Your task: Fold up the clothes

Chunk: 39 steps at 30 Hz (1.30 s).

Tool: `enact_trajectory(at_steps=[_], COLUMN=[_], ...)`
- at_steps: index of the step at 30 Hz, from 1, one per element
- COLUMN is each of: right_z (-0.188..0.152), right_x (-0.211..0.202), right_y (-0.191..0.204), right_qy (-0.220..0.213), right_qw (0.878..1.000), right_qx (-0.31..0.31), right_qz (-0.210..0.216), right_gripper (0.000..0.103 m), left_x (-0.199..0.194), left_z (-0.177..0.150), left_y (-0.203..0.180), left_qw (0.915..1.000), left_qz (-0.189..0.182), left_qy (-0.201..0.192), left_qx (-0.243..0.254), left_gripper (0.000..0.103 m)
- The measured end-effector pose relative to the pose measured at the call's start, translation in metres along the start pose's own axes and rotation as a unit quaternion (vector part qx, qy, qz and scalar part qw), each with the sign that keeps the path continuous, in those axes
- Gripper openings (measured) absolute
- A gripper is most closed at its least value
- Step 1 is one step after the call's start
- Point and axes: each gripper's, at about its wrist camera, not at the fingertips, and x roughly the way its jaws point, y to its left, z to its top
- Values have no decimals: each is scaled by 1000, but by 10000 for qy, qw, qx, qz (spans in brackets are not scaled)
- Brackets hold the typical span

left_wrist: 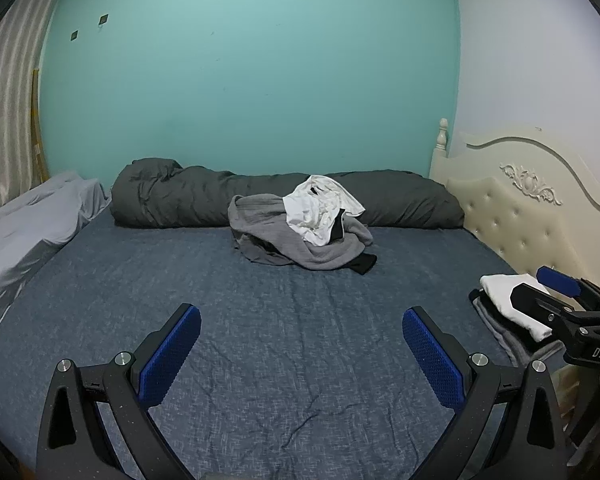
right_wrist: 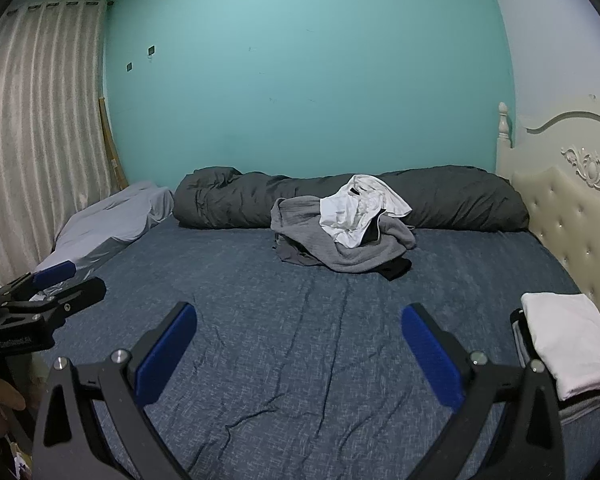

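Blue-grey woven sheet (left_wrist: 260, 340) covers the bed, bare across its near half. At far left a pale grey pillow (left_wrist: 32, 220) lies at the sheet's edge. The left gripper (left_wrist: 302, 356) hangs above the sheet, tilted downward, blue pads spread wide with nothing between them. Centre rear, an unfolded heap of clothes (left_wrist: 300, 236), a grey garment with a white one on top and a dark piece beneath, rests against the rolled dark duvet (left_wrist: 180, 196). The right gripper (right_wrist: 300, 354) is likewise spread wide and empty. At far right, beside the cream headboard (left_wrist: 512, 216), sits a folded stack (right_wrist: 564, 344), white on top.

Judgement: one cycle appears complete; the step in hand is fetching the next garment. That calls for both grippers to reach forward to the heap, well apart from them, and lift off the top white item alone.

The right wrist view shows the folded stack unobstructed and a curtain (right_wrist: 40, 120); in the left wrist view the right gripper covers part of that stack.
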Motion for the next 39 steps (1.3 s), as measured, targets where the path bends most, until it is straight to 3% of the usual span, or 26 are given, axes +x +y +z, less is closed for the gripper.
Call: enact_trajectory(at_steps=[3, 6, 23, 39], right_z=[2, 3, -21, -17], right_x=[0, 0, 4, 5], right_y=[1, 2, -21, -24], right_qy=[53, 44, 80, 93], right_qw=[10000, 10000, 9998, 9997], right_qx=[2, -5, 118, 139], right_qz=[0, 2, -116, -157], right_gripper=[103, 103, 103, 103], left_x=[15, 3, 3, 2], left_z=[9, 3, 0, -2], left_y=[6, -6, -7, -10], left_qw=[9998, 9998, 9997, 9997], left_qz=[21, 84, 16, 50], left_qy=[165, -47, -137, -150], left_qx=[56, 200, 178, 194], left_gripper=[103, 103, 103, 103])
